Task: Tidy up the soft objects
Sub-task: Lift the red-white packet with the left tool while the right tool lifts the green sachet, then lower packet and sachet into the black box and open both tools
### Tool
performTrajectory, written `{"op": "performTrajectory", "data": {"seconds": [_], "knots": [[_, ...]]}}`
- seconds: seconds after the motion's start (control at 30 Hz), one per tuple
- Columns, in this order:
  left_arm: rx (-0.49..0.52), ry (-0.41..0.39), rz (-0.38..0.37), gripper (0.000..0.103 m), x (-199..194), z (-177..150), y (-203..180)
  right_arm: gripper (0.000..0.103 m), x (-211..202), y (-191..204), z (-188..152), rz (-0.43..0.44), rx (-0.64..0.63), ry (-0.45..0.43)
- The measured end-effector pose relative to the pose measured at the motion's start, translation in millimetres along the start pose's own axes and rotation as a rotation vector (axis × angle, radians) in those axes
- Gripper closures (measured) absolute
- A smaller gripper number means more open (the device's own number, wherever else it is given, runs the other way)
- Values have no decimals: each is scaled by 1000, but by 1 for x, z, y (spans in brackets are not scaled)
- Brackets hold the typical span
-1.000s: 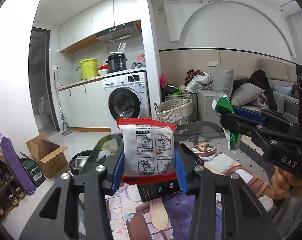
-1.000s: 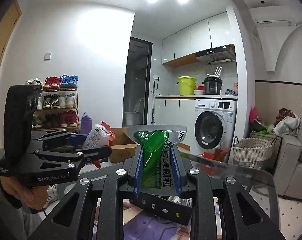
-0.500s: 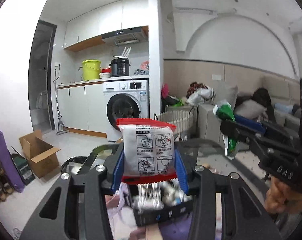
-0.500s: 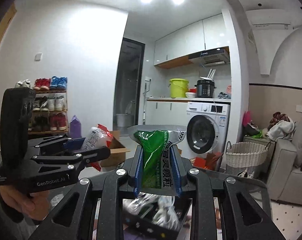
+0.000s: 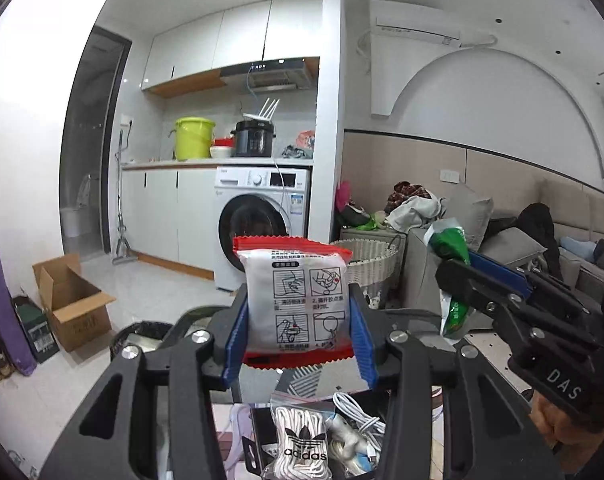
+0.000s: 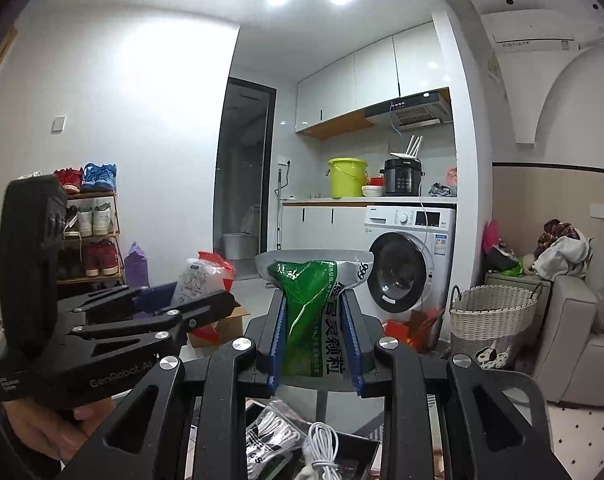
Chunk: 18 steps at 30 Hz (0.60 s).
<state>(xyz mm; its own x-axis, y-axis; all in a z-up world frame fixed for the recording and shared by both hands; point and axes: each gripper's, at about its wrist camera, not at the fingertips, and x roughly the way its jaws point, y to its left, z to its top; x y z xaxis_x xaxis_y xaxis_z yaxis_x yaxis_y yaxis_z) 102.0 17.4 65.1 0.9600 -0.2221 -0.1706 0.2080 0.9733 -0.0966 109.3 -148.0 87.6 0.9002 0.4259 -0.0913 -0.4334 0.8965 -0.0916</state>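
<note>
My left gripper (image 5: 298,336) is shut on a white soft packet with red ends (image 5: 296,300) and holds it upright in the air. It also shows in the right wrist view (image 6: 200,280) at the left. My right gripper (image 6: 314,340) is shut on a green and silver pouch (image 6: 312,312), also held upright. That pouch shows in the left wrist view (image 5: 452,276) at the right. Below both grippers lies a black tray (image 6: 362,452) with a bag of white laces (image 5: 302,440) and a white cable (image 6: 322,452).
A glass table edge (image 6: 502,376) lies under the grippers. Beyond stand a washing machine (image 5: 262,232), a wicker basket (image 6: 490,312), a sofa (image 6: 574,340) at the right, a cardboard box (image 5: 70,300) and a shoe rack (image 6: 90,224) at the left.
Both grippers have tilted upward with their packets still held. The black tray with laces and cable has come into view below them, in place of the printed mat.
</note>
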Motion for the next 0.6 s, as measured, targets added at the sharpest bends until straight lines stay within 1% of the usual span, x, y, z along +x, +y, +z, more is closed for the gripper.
{"op": "performTrajectory", "data": {"seconds": [0.17, 0.23, 0.33, 0.43, 0.47, 0.5, 0.6], "knots": [[18, 18, 11, 59, 0, 1, -2, 77, 5, -1, -1, -1, 2, 13], [17, 25, 4, 59, 2, 1, -3, 78, 7, -1, -2, -14, 1, 19], [18, 55, 15, 59, 8, 0, -5, 77, 15, -2, -6, -20, 2, 57], [13, 120, 23, 59, 21, -3, -4, 78, 27, -6, -13, -18, 18, 116], [12, 154, 18, 59, 27, -6, -4, 78, 33, -8, -16, -23, 20, 143], [8, 201, 9, 59, 35, -9, -4, 77, 38, -10, -20, -23, 23, 171], [-10, 292, -9, 59, 53, -18, -3, 78, 58, -18, -35, -8, 57, 284]]}}
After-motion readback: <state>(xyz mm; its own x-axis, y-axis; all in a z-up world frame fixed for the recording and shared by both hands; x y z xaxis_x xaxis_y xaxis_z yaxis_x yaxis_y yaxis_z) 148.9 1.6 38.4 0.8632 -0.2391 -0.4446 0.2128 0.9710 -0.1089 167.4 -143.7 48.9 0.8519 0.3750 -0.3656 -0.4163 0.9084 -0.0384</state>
